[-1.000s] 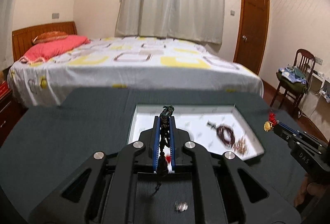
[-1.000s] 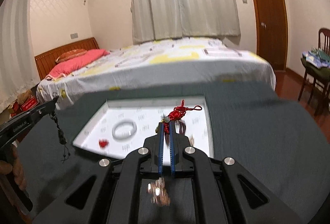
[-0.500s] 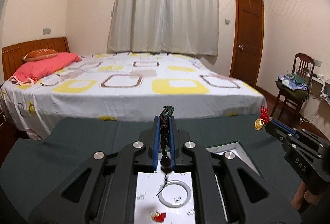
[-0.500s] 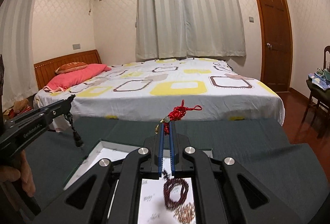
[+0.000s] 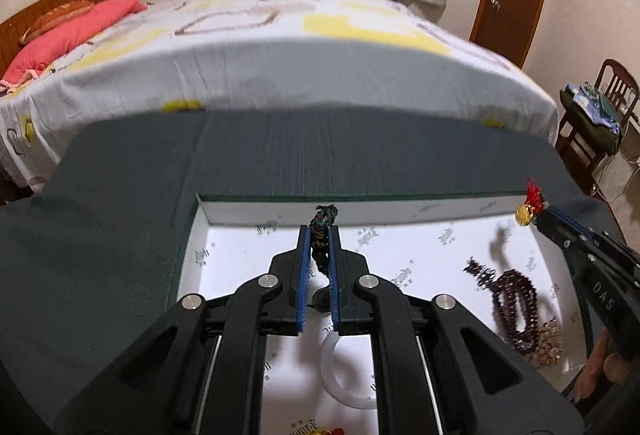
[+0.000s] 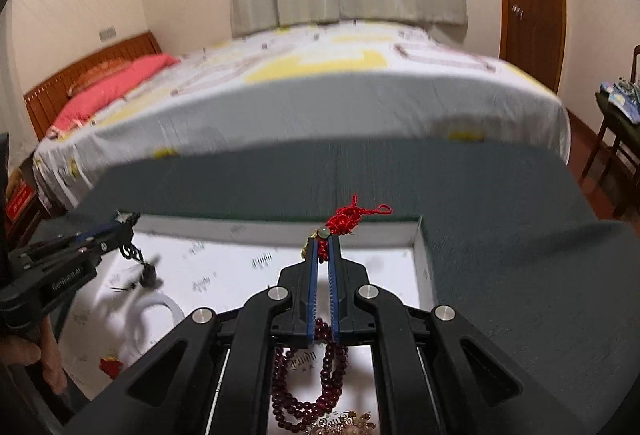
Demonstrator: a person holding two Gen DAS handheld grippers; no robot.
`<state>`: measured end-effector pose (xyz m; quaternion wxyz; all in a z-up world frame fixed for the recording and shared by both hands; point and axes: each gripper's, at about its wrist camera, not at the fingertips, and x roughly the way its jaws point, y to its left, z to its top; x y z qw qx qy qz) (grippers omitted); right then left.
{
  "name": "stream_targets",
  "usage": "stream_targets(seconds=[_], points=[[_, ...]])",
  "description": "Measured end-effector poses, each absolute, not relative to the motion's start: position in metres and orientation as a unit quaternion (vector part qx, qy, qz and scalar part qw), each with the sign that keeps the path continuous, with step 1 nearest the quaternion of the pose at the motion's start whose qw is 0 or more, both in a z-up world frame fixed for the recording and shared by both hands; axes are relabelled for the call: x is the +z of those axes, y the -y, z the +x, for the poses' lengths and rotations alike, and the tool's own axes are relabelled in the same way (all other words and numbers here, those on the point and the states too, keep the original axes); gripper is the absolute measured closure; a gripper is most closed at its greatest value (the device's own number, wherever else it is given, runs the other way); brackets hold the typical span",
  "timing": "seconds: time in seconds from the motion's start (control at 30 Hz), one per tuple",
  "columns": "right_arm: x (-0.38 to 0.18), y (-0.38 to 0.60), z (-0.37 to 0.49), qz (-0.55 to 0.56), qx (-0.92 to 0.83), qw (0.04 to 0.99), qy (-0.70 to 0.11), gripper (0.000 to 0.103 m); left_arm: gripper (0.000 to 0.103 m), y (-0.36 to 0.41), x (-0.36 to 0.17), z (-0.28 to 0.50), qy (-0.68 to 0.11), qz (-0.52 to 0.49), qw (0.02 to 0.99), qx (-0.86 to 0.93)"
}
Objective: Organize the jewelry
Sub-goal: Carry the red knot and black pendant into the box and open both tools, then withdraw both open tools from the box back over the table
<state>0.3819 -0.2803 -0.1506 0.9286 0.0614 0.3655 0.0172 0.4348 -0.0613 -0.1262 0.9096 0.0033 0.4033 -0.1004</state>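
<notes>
Having swung down from facing the bed, both tongs now hang over the white tray (image 5: 400, 209), left tongs (image 5: 320, 235) clamped on a dark braided cord (image 5: 322, 223), right tongs (image 6: 325, 247) on a red knotted charm (image 6: 346, 219), probably about to be laid inside.

The bench (image 5: 120, 235) wears a matt, dark grey-green woven cloth. On it, the shallow white box (image 5: 248, 219) looks like smooth printed paperboard. The dark red bead bracelet (image 6: 304, 387) shines glossy. The black hand-held gripper (image 5: 319, 247) is matt plastic with bright metal pins and blue ribbed pads.
</notes>
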Motion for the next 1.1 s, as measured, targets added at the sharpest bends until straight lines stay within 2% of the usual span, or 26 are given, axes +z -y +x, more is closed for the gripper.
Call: stream_targets(seconds=[0.2,0.27,0.37,0.4,0.47,0.5,0.53,0.6,0.63,0.8,0.9,1.1], points=[[-0.158,0.275,0.389,0.045,0.012,0.917,-0.396,0.097,0.091,0.062,-0.14,0.439,-0.426,0.02,0.899,-0.096],[-0.161,0.276,0.392,0.043,0.009,0.913,-0.406,0.097,0.08,0.06,-0.142,0.44,-0.428,0.017,0.899,-0.093],[-0.163,0.278,0.395,0.045,0.011,0.908,-0.416,0.096,0.057,0.057,-0.144,0.441,-0.431,0.01,0.897,-0.095],[-0.164,0.278,0.395,0.046,0.01,0.907,-0.418,0.094,0.047,0.057,-0.144,0.441,-0.431,0.008,0.897,-0.098],[-0.163,0.278,0.397,0.046,0.01,0.907,-0.418,0.082,0.04,0.056,-0.142,0.441,-0.428,0.004,0.898,-0.098],[-0.162,0.278,0.397,0.046,0.009,0.908,-0.417,0.067,0.037,0.056,-0.141,0.441,-0.428,0.003,0.898,-0.098],[-0.161,0.278,0.397,0.045,0.008,0.91,-0.412,0.057,0.034,0.055,-0.142,0.441,-0.43,0.001,0.898,-0.098],[-0.158,0.278,0.395,0.039,0.004,0.914,-0.403,0.051,0.032,0.055,-0.142,0.441,-0.43,-0.001,0.897,-0.1],[-0.158,0.277,0.396,0.039,0.005,0.915,-0.402,0.047,0.028,0.054,-0.141,0.441,-0.427,-0.001,0.899,-0.101],[-0.145,0.277,0.382,0.03,-0.004,0.93,-0.366,0.032,0.013,0.052,-0.128,0.429,-0.385,-0.003,0.918,-0.091],[-0.131,0.276,0.362,0.028,0.0,0.942,-0.334,0.026,0.013,0.051,-0.115,0.414,-0.355,-0.009,0.93,-0.092],[-0.108,0.275,0.306,0.034,-0.007,0.963,-0.268,0.025,0.013,0.045,-0.089,0.362,-0.284,-0.005,0.956,-0.068]])
